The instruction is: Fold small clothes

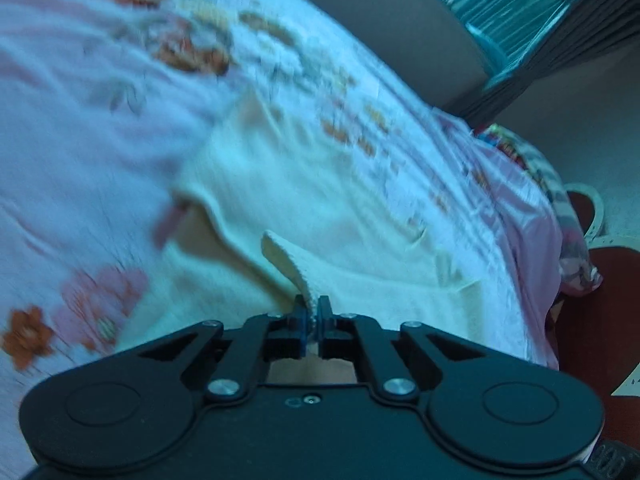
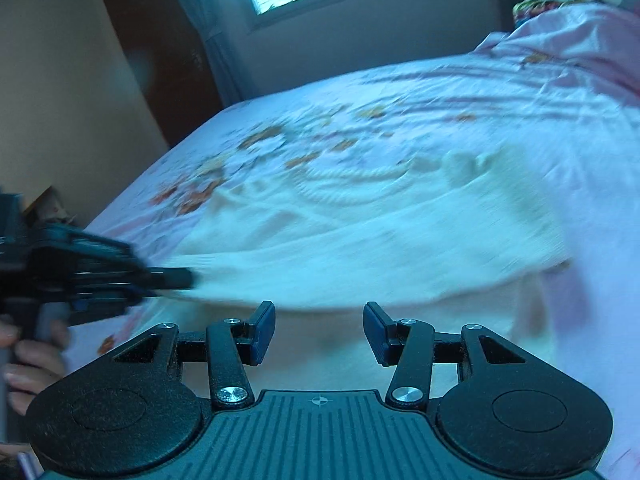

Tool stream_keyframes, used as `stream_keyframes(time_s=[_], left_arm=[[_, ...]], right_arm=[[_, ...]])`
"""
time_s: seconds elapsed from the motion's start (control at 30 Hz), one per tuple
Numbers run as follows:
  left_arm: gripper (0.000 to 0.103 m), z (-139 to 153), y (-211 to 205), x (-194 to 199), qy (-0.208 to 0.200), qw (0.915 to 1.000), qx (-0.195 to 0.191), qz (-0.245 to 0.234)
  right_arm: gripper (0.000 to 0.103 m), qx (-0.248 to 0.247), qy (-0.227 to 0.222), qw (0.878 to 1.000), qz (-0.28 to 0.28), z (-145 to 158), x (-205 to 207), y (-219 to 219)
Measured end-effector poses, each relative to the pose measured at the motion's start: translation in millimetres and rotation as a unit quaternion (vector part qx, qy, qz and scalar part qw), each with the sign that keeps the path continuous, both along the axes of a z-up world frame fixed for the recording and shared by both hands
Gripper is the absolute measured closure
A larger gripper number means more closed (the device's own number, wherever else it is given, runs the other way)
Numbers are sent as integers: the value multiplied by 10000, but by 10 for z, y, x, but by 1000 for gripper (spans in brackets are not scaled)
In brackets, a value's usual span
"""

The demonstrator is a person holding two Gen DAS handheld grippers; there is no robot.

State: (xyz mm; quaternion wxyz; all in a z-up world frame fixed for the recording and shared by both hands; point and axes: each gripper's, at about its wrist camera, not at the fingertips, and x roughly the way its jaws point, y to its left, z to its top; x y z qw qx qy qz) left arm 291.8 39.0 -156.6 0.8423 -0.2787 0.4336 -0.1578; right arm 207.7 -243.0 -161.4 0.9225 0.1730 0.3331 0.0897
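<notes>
We see the left gripper (image 1: 313, 312) clamped shut on a ribbed edge of the cream garment (image 1: 320, 208), which lies spread on the floral sheet (image 1: 100, 92) of the bed; most of the scene is motion-blurred. In the right wrist view the right gripper (image 2: 319, 332) stands about half open with nothing between its pads, just above the garment's near hem. At the left edge of that view, a hand (image 2: 28, 360) holds the left gripper's handle.

We saw our two matte black plastic grippers (image 1: 313, 312) (image 2: 319, 332) had blue ribbed pads (image 2: 264, 334), silver screws (image 2: 234, 394), round housings either side and a grooved plate behind.
</notes>
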Motion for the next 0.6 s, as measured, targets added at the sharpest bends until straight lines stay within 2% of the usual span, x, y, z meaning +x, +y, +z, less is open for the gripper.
stream_keyframes(time_s=[0.07, 0.13, 0.2, 0.33, 0.43, 0.5, 0.6], left_arm=[[100, -12, 119, 7, 9, 9999, 36, 101], [100, -151, 166, 25, 217, 9993, 228, 184], [100, -311, 176, 38, 436, 9986, 250, 135], [100, -296, 184, 15, 362, 9986, 322, 198], [100, -216, 216, -22, 153, 9988, 416, 212], [100, -316, 205, -18, 301, 9981, 505, 170], [100, -343, 175, -42, 237, 9979, 588, 153]], right_arm=[[54, -138, -37, 9996, -252, 12, 46, -127], [54, -115, 49, 9987, -488, -31, 125, -248], [54, -153, 135, 9973, -709, -73, 188, -344], [54, -319, 211, 9944, -981, -86, 334, -501], [54, -392, 155, 9933, -1079, -45, 538, -619], [54, -386, 193, 9918, -1203, -67, 702, -706], [54, -399, 303, 9899, -1324, -146, 917, -787]])
